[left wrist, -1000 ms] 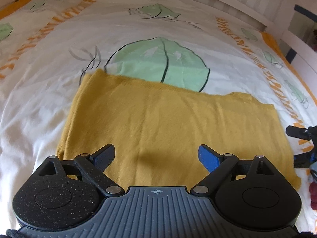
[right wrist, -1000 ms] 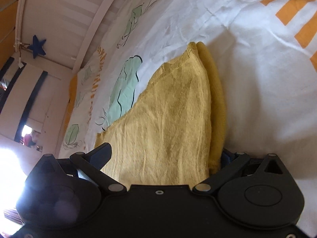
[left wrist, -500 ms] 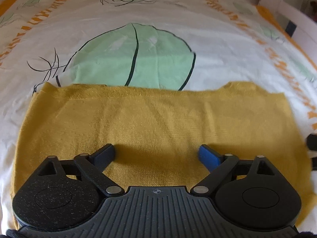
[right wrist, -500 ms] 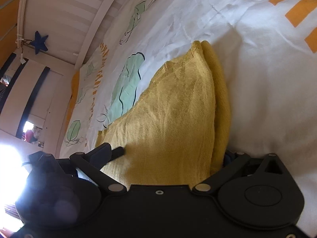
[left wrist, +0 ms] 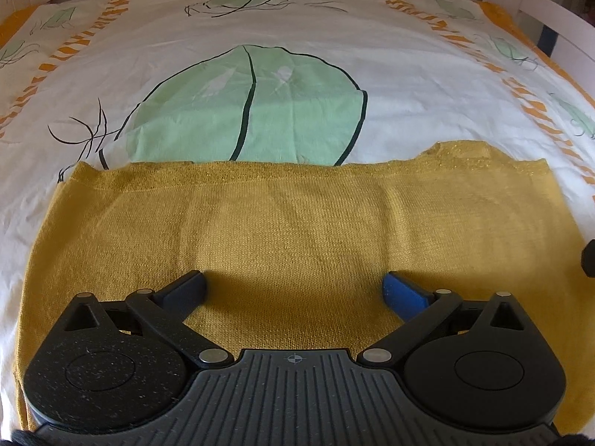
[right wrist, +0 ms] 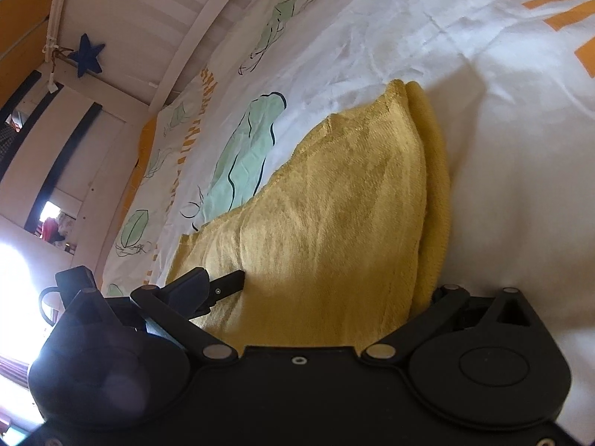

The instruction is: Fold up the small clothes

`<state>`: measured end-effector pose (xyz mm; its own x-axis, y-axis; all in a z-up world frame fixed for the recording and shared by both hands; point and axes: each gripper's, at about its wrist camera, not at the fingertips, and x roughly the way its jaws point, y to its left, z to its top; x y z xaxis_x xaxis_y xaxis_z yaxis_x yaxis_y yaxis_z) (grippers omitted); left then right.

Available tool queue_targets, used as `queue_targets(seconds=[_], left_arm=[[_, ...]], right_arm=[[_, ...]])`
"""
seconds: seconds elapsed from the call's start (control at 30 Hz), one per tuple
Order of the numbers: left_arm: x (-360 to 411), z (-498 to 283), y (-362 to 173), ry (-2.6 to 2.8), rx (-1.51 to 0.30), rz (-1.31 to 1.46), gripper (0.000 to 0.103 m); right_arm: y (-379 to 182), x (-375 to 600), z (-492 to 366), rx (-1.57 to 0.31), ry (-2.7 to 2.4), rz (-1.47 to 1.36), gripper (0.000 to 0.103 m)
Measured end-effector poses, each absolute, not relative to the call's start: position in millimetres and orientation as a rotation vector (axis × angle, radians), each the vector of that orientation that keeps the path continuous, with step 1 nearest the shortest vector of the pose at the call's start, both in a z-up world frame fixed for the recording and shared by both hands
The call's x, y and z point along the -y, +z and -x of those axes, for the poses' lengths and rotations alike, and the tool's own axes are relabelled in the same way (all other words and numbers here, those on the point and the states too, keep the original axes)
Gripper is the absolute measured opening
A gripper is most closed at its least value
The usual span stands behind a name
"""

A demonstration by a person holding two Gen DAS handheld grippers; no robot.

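Note:
A mustard-yellow knitted garment point(left wrist: 297, 223) lies folded flat on the printed bed sheet point(left wrist: 260, 37). My left gripper point(left wrist: 293, 278) hangs just over the garment's near half. Its jaws are opening wide, and the cloth lies flat below them, not pinched. In the right wrist view the garment point(right wrist: 334, 204) runs away from me with its doubled edge on the right. My right gripper point(right wrist: 308, 290) stands wide with the garment's end between its fingers; the right fingertip is hidden under the fold. The left gripper's finger point(right wrist: 227, 284) shows at the left there.
The white sheet with green leaf prints point(left wrist: 253, 104) and orange stripes covers the bed all round the garment. A white slatted bed rail point(right wrist: 193, 29) runs along the far side, with a blue star point(right wrist: 89, 55) hanging on it. The right gripper's tip point(left wrist: 587, 260) shows at the right edge.
My left gripper has moved forward and down over the garment, which now fills more of its view, and it has come into the right wrist view. The right gripper has stayed put.

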<state>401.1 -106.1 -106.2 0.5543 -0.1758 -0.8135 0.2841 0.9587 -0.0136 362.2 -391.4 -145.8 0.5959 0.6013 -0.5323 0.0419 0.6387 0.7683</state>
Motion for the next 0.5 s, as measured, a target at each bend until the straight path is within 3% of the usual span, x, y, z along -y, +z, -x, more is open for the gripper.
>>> queue_targets(seconds=[0.5], left_arm=[[99.7, -395.4, -100.3, -0.299, -0.969, -0.116, 0.102]], right_arm=[[-146.7, 390.4, -365.6, -0.864, 0.391, -0.829, 0.103]])
